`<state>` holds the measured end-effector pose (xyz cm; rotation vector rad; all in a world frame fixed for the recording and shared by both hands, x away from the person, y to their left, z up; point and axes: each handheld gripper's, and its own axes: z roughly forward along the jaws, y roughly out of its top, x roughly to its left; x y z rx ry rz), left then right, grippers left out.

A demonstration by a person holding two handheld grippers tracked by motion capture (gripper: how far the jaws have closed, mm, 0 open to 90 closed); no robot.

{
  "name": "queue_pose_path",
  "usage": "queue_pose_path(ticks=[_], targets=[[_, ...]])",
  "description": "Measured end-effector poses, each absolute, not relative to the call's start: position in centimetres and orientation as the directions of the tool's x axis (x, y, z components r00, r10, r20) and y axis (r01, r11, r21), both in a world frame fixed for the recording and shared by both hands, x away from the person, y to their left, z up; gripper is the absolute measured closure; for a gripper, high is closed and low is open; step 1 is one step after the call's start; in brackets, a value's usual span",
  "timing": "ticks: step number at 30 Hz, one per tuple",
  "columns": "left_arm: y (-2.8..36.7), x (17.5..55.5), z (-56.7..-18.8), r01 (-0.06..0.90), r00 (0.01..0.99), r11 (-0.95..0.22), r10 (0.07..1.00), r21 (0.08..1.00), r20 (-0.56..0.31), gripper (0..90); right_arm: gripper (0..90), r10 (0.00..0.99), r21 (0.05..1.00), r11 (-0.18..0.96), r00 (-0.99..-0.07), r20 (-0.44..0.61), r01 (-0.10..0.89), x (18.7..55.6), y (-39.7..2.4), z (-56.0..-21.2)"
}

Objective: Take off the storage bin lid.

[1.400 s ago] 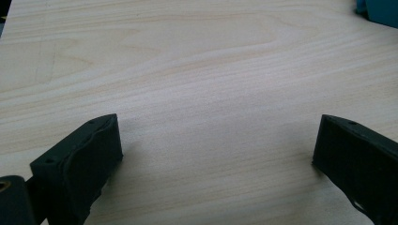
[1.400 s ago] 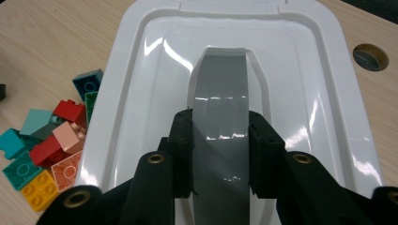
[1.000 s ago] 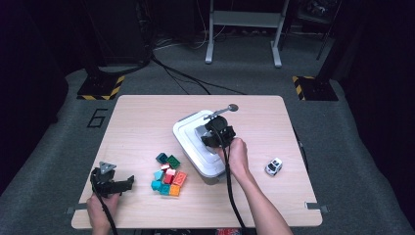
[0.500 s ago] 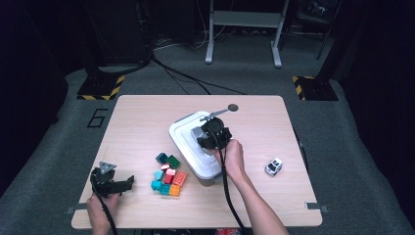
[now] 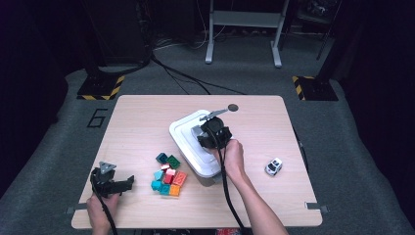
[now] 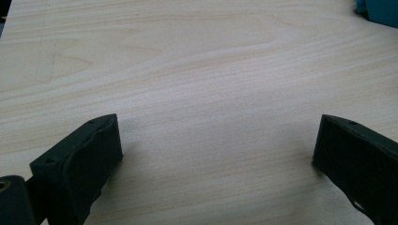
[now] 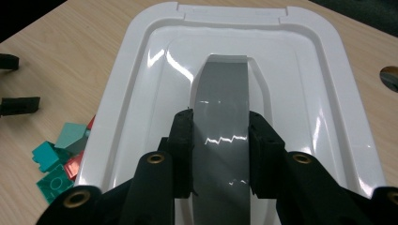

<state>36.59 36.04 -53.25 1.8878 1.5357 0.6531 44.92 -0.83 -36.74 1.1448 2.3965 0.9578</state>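
A white plastic box (image 5: 185, 138) stands mid-table, its white lid (image 7: 305, 93) on top. A grey strap handle (image 7: 220, 89) runs along the lid's middle. My right gripper (image 7: 220, 140) is shut on that handle, one pad on each side of it; from the high view it (image 5: 214, 132) sits on top of the lid. My left gripper (image 5: 128, 182) rests near the table's front left corner with its jaws wide apart (image 6: 218, 140) over bare wood and nothing between them.
Several coloured toy blocks (image 5: 169, 174) lie in a cluster just left of the box's front, also visible as blocks (image 7: 56, 159) beside the lid. A small toy car (image 5: 273, 166) sits to the right. A round cable hole (image 5: 233, 107) is near the far edge.
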Motion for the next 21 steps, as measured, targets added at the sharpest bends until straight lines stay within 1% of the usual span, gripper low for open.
queue_pose_path(ticks=[2, 6, 21], targets=[[36.0, 36.6, -53.3, 0.674, 0.202, -0.138, 0.979, 0.726, -0.001, 1.5, 67.2, 0.775, 0.687, 0.469, -0.632, -0.018, 0.556, 44.8, -0.7, -36.5], [36.0, 36.6, -53.3, 0.677, 0.204, -0.139, 0.979, 0.723, -0.003, 1.5, 67.2, 0.776, 0.694, 0.467, -0.630, -0.026, 0.547, 44.7, -0.7, -35.9], [36.0, 36.6, -53.3, 0.677, 0.204, -0.139, 0.979, 0.723, -0.003, 1.5, 67.1, 0.779, 0.718, 0.454, -0.626, -0.032, 0.528, 44.7, -2.5, -34.0]])
